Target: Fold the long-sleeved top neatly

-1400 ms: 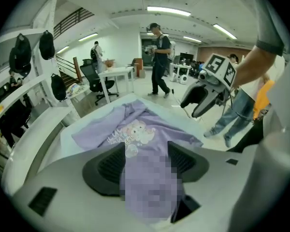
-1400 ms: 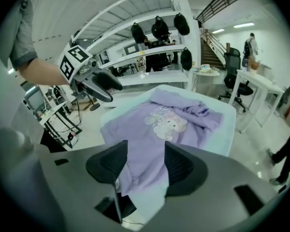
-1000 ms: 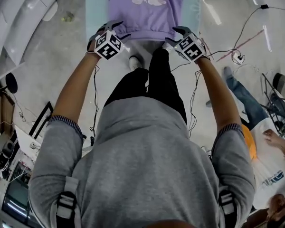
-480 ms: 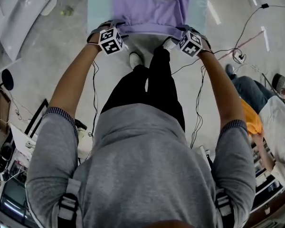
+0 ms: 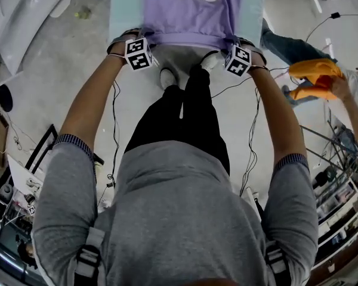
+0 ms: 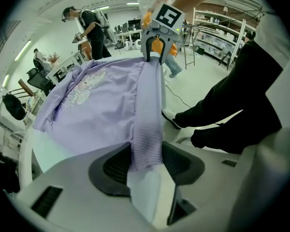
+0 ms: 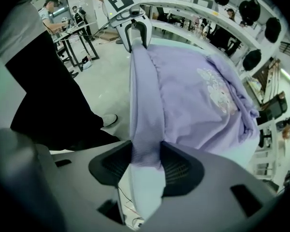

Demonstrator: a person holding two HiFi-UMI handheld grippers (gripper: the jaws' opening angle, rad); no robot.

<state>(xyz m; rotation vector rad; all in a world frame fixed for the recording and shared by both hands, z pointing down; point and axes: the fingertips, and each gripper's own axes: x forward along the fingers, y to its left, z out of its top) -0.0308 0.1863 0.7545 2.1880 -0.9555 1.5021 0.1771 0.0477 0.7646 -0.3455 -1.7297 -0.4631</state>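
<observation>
You are pinching soft, limp top (image 5: 194, 11) by ribbed hem (image 6: 147, 124), near corners; left hand-held gripper (image 6: 146, 164), right hand-held gripper (image 7: 145, 164) jaws just closing on it.

— What sort of place is this?

— A big open work lab, not a home. The floor (image 5: 59, 70) is bare, smooth and grey, with loose cables (image 5: 249, 130) trailing across it, and strip lights (image 6: 111, 7) run along the ceiling.

— What else shows it?

— Metal shelving racks (image 6: 222, 30) loaded with gear stand along one side. Desks (image 6: 130, 33) with screens sit further back, and a person (image 6: 89, 23) stands working there. Elsewhere 2 people (image 7: 50, 8) stand by a metal-framed workbench (image 7: 77, 40). Dark round objects (image 7: 251, 8) hang along a curved white rail; I can't tell what they are.
</observation>
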